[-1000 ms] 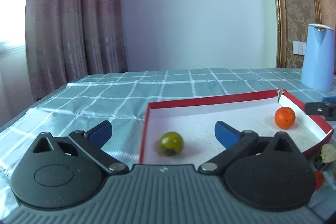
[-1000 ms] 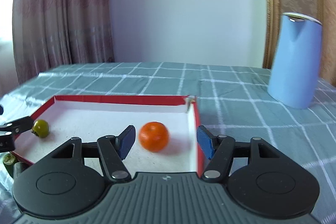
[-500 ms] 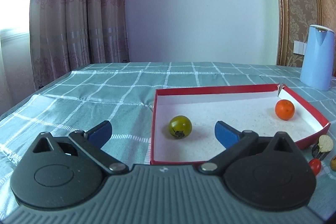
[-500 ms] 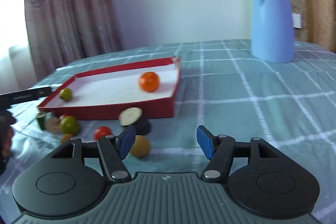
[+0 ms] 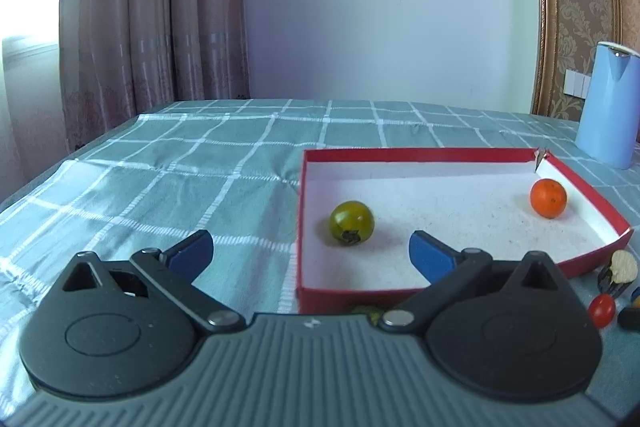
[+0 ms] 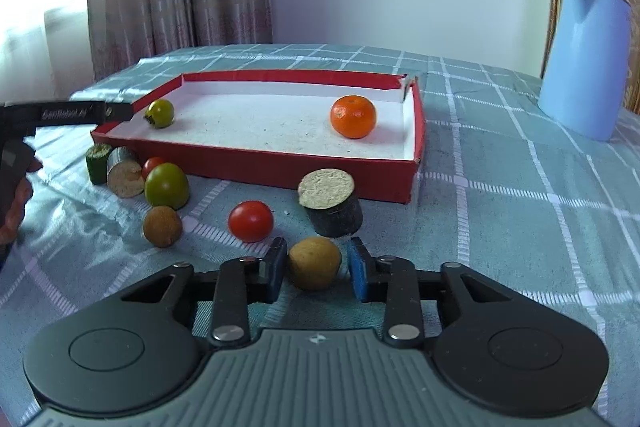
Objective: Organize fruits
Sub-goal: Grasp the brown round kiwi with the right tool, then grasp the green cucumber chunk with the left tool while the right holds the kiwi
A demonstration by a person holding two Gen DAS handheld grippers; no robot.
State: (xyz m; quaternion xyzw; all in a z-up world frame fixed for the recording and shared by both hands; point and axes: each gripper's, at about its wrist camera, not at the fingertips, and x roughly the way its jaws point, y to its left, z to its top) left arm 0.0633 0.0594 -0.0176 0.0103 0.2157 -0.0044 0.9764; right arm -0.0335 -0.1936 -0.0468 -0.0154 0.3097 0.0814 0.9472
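A red tray (image 6: 280, 163) with a white floor holds an orange (image 6: 354, 117) and a green tomato (image 6: 160, 113). Loose on the checked cloth in front of it lie a yellow-brown fruit (image 6: 314, 263), a red tomato (image 6: 251, 221), a brown fruit (image 6: 162, 225) and a bigger green tomato (image 6: 166, 185). My right gripper (image 6: 316, 269) is low over the cloth. Its jaws are closing with the yellow-brown fruit between them, and a thin gap still shows at the right pad. My left gripper (image 5: 308, 243) stands open and empty over the tray's near left corner (image 5: 304, 291).
Cut eggplant pieces (image 6: 330, 203) (image 6: 124, 175) and a cucumber stub (image 6: 96, 163) lie among the fruit. A blue kettle (image 6: 584, 59) stands at the back right. A hand (image 6: 14, 203) holds the other gripper's handle at the left edge. Curtains and a wall lie behind the table.
My right gripper pulled back out of the tray, sank toward the cloth and narrowed its jaws around the yellow-brown fruit. The left view drew back a little; the orange stayed in the tray.
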